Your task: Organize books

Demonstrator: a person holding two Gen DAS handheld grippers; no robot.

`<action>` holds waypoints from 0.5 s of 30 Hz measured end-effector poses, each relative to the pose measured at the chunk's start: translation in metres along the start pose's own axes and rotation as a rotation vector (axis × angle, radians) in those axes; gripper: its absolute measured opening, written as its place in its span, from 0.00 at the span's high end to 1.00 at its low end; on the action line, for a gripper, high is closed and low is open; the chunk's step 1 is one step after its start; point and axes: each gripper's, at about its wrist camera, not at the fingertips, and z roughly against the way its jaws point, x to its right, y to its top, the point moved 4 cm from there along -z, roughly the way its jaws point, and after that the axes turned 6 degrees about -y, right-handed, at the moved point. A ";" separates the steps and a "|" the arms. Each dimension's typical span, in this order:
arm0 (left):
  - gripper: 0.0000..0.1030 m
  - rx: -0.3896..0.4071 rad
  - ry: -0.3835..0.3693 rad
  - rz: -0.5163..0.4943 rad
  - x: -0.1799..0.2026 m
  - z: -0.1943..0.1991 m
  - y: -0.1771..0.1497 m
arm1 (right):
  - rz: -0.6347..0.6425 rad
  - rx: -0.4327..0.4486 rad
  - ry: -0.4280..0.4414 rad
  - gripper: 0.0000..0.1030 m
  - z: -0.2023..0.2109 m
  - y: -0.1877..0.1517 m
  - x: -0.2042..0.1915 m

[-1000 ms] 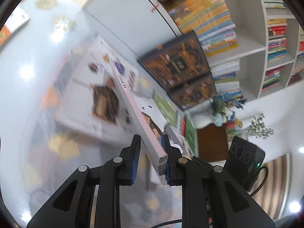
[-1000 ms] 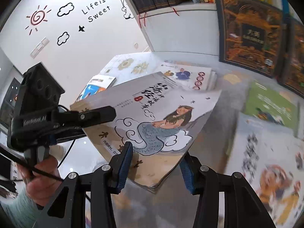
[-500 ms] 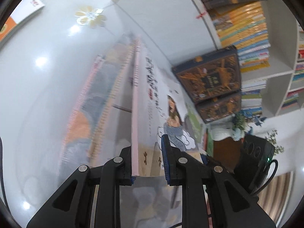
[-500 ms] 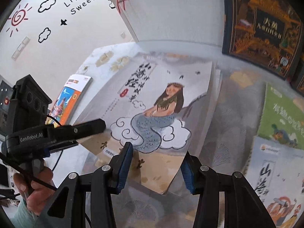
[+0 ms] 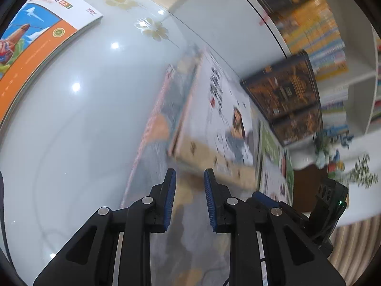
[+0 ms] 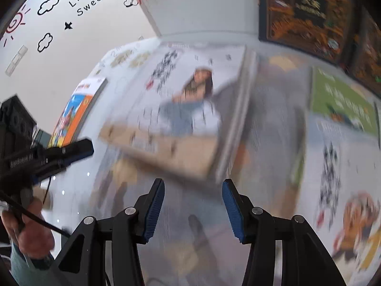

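Note:
The mermaid picture book (image 5: 214, 131) (image 6: 181, 109) lies flat on top of another book on the glossy white table (image 5: 83, 131), blurred by motion. My left gripper (image 5: 189, 174) sits just short of the book's near edge; its jaws are opening and nothing is between them. In the right wrist view the left gripper (image 6: 71, 150) appears at the left, held by a person's hand (image 6: 28, 233). My right gripper (image 6: 193, 183) stands open, also just short of the book's near edge, with nothing between its pads.
An orange and blue book (image 5: 35, 43) (image 6: 73, 109) lies at the table's far left. Two dark ornate books (image 5: 285, 90) (image 6: 304, 12) lean on the white shelf base. A green book (image 6: 340, 102) and another picture book (image 6: 345, 190) lie to the right. A full bookshelf (image 5: 321, 35) stands behind.
The left gripper held the mermaid book by its edge; it has let go and the book now lies flat on the pile. Both grippers have drawn back from its near edge.

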 end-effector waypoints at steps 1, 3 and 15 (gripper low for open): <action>0.77 -0.016 -0.002 -0.016 0.003 0.001 -0.008 | -0.002 -0.003 0.003 0.52 0.005 -0.012 0.000; 0.73 -0.067 -0.011 -0.055 0.016 -0.002 -0.029 | -0.006 -0.022 0.011 0.49 0.015 -0.043 -0.001; 0.73 -0.371 -0.077 -0.283 0.116 -0.090 -0.128 | -0.218 0.016 -0.090 0.47 0.072 -0.127 0.088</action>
